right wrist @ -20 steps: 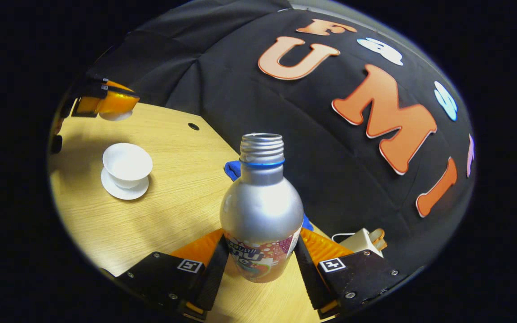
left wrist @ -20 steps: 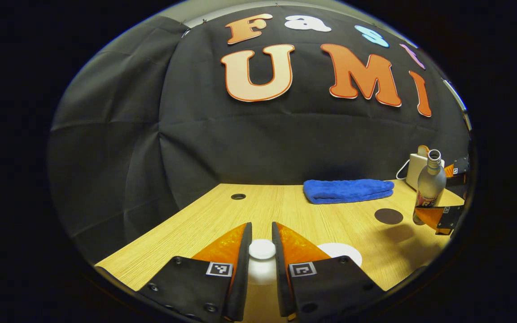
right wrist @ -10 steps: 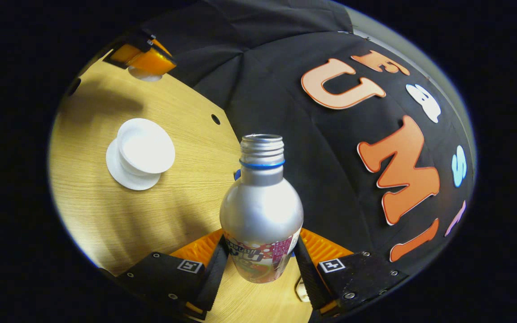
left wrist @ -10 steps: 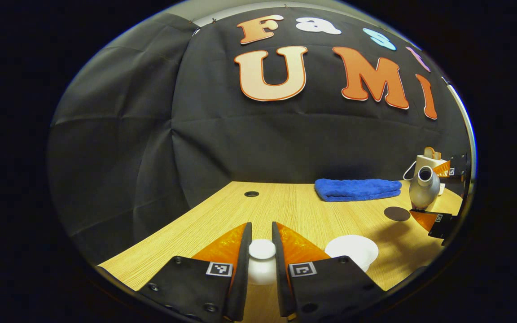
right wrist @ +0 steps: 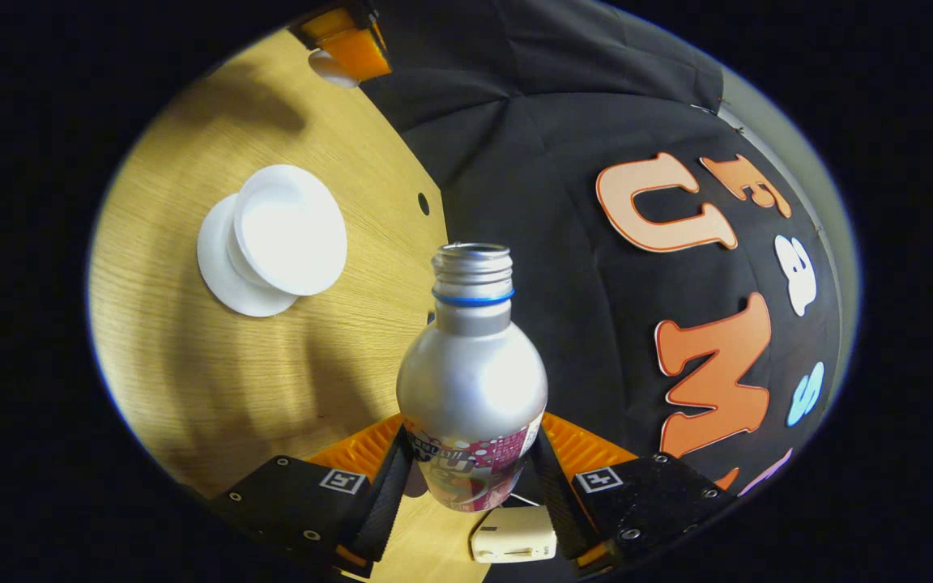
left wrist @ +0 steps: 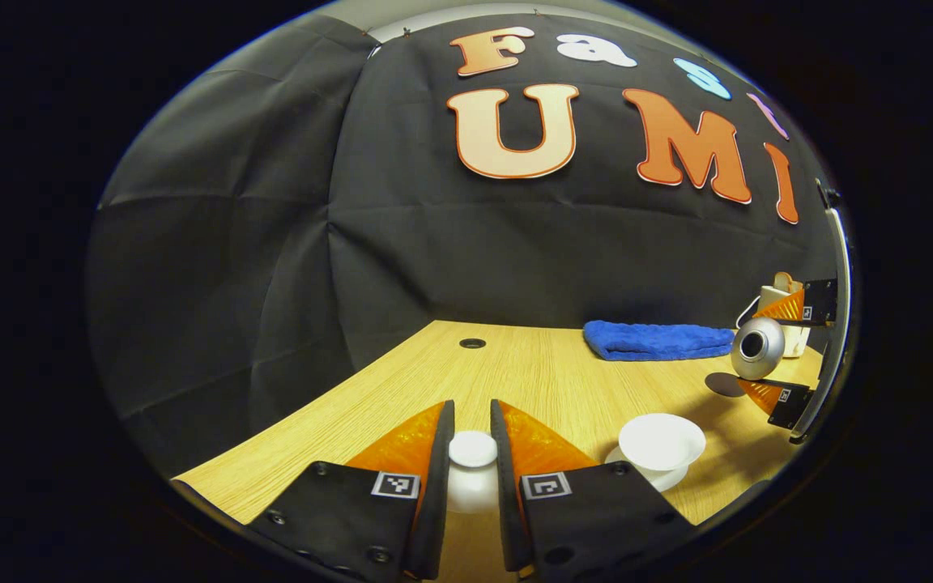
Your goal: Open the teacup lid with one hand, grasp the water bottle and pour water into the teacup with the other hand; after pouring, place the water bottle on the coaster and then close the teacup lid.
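My booth is dim, lit from above. The table (right wrist: 215, 380) glows warm, with soft shadows near the teacup (right wrist: 288, 231). Glare sits on the water bottle (right wrist: 470, 380), just right of that cup. The fisheye bends the edges; focus is sharp.

Wooden table (left wrist: 531, 372): saucer (left wrist: 661, 479), towel (left wrist: 657, 340), coaster (left wrist: 724, 385)

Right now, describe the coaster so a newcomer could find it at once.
Start at the wooden table and find the folded blue towel lying along its far edge by the black cloth wall. Just in front of the towel's right end lies the coaster, partly hidden by the tilted water bottle. It is the only dark, flat round disc there; the teacup nearer the camera is white and raised.
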`<state>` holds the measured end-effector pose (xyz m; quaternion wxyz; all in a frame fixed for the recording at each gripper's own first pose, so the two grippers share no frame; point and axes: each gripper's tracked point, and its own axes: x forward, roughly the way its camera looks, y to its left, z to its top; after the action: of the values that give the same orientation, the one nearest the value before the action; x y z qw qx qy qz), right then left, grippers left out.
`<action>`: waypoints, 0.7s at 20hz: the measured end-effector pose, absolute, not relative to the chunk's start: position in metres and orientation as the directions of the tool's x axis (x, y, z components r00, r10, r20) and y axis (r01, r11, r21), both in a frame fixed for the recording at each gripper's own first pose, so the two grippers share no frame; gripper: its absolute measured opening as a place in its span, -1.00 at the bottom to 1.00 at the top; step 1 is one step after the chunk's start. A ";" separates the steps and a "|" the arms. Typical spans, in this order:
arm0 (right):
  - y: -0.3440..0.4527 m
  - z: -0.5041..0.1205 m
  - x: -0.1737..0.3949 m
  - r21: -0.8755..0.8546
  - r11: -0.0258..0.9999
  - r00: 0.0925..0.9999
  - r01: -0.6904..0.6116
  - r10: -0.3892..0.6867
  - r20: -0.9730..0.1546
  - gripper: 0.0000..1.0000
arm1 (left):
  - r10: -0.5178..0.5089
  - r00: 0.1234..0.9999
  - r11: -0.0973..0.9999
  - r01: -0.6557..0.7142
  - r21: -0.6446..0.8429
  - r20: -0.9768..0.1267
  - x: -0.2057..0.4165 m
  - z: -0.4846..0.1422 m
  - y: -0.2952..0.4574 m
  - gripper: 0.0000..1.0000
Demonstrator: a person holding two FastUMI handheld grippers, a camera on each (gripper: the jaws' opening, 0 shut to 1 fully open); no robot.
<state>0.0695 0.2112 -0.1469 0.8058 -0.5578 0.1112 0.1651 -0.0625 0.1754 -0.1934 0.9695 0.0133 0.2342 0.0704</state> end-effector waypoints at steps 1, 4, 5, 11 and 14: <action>0.212 -0.147 0.071 -0.876 0.296 0.925 -0.381 0.141 -0.354 0.58 | 0.145 0.881 0.989 -0.132 0.059 -0.450 -0.062 -0.193 0.177 -0.36; 0.206 -0.136 0.077 -0.915 0.206 0.936 -0.347 0.137 -0.324 0.58 | 0.142 0.884 0.990 -0.133 0.052 -0.446 -0.064 -0.189 0.180 -0.37; 0.206 -0.133 0.077 -0.922 0.182 0.937 -0.341 0.140 -0.319 0.58 | 0.139 0.885 0.990 -0.131 0.048 -0.445 -0.064 -0.189 0.181 -0.36; 0.204 -0.122 0.087 -0.950 0.072 0.946 -0.303 0.148 -0.290 0.58 | 0.136 0.883 0.991 -0.131 0.042 -0.449 -0.064 -0.192 0.186 -0.36; 0.204 -0.113 0.096 -0.961 0.039 0.952 -0.273 0.157 -0.264 0.58 | 0.132 0.883 0.991 -0.130 0.036 -0.449 -0.064 -0.190 0.185 -0.36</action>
<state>0.0957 0.2043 -0.1127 0.7194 -0.6770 0.0429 0.1493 -0.0642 0.1845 -0.1897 0.9704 0.0024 0.2317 0.0677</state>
